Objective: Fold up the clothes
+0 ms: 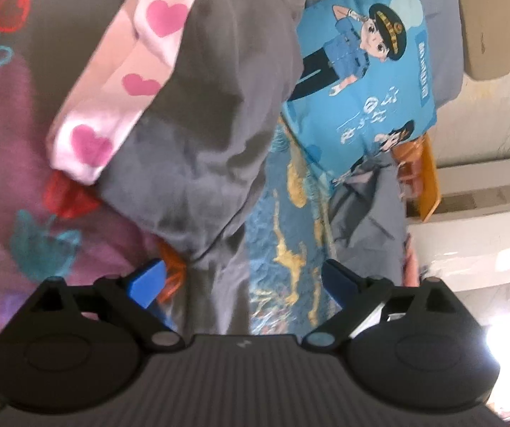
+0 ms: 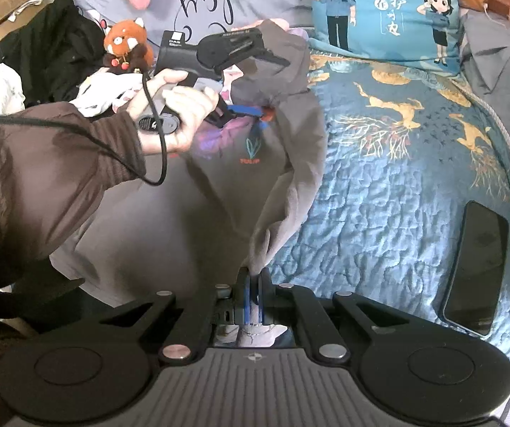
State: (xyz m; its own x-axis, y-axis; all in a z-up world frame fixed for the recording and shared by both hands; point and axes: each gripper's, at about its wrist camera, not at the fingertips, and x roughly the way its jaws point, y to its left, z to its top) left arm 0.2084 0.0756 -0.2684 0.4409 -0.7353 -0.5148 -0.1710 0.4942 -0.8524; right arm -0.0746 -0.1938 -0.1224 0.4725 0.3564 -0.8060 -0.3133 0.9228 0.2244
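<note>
Right gripper [image 2: 254, 297] clamped on grey sweatshirt [image 2: 219, 192] fabric rising ahead; left gripper [image 1: 244, 281] spread wide, sleeve [image 1: 205, 135] just ahead.

1. Left gripper [image 1: 242, 286]: jaws spread wide, nothing clamped between the blue pads [image 1: 147, 282].
2. Right gripper [image 2: 254, 293]: jaws closed tight on a fabric fold.
3. Left gripper handle is held by a hand [image 2: 180, 112], brown sleeve [image 2: 41, 163] seen behind it.

sweatshirt [image 2: 219, 192]: "TULIP" under a printed flower | blue cushion [image 2: 386, 14]: Chinese characters "守护"; remainder unclear
</note>
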